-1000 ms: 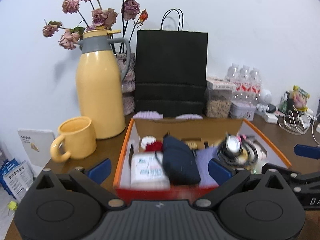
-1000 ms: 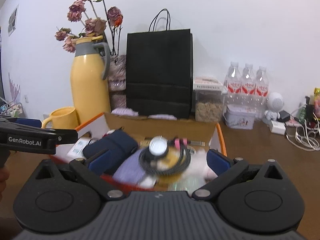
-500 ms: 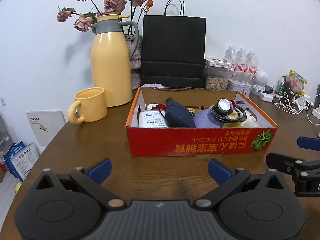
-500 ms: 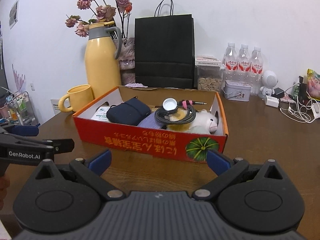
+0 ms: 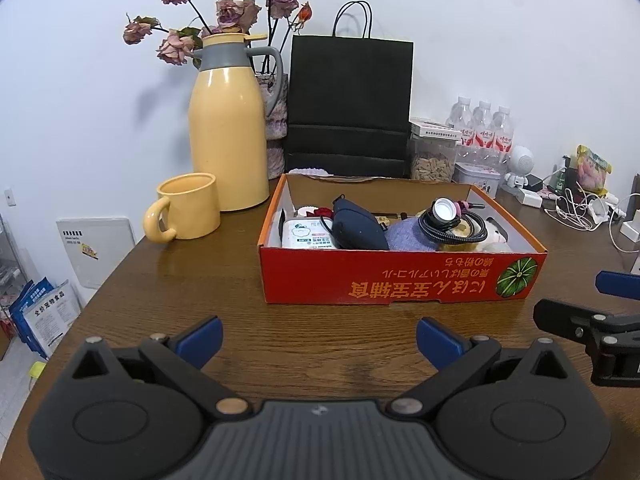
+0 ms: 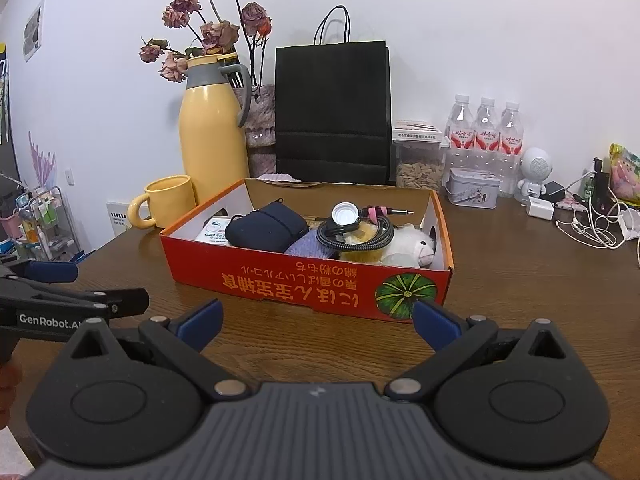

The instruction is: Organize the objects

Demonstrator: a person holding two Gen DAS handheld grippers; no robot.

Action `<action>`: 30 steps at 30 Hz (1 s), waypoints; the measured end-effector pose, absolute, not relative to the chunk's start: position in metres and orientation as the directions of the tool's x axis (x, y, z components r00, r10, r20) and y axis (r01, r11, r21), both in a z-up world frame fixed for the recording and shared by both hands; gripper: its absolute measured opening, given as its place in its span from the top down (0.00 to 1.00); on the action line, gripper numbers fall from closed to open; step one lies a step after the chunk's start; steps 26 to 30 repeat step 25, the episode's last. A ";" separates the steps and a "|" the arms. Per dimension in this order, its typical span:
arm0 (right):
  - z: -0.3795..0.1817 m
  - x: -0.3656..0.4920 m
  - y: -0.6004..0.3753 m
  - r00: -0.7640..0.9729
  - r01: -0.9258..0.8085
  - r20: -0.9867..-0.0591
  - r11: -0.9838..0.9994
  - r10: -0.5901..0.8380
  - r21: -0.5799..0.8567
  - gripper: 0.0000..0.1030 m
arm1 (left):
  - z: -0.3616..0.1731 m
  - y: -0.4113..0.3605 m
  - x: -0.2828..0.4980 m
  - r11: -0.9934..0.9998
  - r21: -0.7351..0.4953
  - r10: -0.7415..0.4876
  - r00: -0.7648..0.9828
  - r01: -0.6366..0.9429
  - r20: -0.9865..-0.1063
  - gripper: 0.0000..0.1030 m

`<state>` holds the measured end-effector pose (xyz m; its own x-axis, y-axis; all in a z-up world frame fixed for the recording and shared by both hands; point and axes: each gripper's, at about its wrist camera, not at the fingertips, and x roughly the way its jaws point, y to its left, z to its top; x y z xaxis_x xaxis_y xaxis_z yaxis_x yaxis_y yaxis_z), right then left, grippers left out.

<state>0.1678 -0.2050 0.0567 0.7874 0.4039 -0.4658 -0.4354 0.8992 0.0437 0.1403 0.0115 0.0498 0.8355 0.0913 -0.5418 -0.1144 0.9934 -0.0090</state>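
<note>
A red cardboard box (image 5: 400, 278) (image 6: 304, 280) stands on the brown table. It holds a navy pouch (image 5: 358, 226) (image 6: 266, 228), a white packet (image 5: 306, 234), a purple cloth (image 5: 408, 238), a coiled black cable with a white cap (image 5: 446, 216) (image 6: 352, 226) and a white plush toy (image 6: 412, 246). My left gripper (image 5: 318, 340) is open and empty above the table, in front of the box. My right gripper (image 6: 316, 320) is open and empty, also in front of the box. Each gripper shows at the edge of the other's view.
Behind the box stand a yellow jug (image 5: 228, 136), a yellow mug (image 5: 186, 208), a black paper bag (image 5: 350, 104), a jar of seeds (image 5: 432, 156), water bottles (image 5: 482, 128) and a small tin (image 6: 472, 186). Cables and chargers (image 5: 576, 208) lie at the far right. The table's left edge is near the mug.
Both grippers have pulled back from over the box to the table in front of it. Both stay open and empty.
</note>
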 end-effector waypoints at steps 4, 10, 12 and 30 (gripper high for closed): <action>0.056 0.167 -0.205 0.787 -0.434 -0.468 0.900 0.403 0.045 0.00 | 0.050 0.012 0.139 0.994 -0.011 0.089 0.837 -0.113 -0.541 0.00; 0.055 0.167 -0.205 0.787 -0.432 -0.470 0.901 0.401 0.045 0.00 | 0.051 0.011 0.139 0.994 -0.011 0.087 0.837 -0.110 -0.540 0.00; 0.055 0.167 -0.205 0.787 -0.432 -0.470 0.901 0.400 0.044 0.00 | 0.051 0.011 0.139 0.994 -0.010 0.085 0.837 -0.107 -0.540 0.00; 0.052 0.167 -0.207 0.786 -0.428 -0.476 0.903 0.394 0.042 0.00 | 0.052 0.006 0.137 0.996 -0.009 0.073 0.837 -0.093 -0.542 0.00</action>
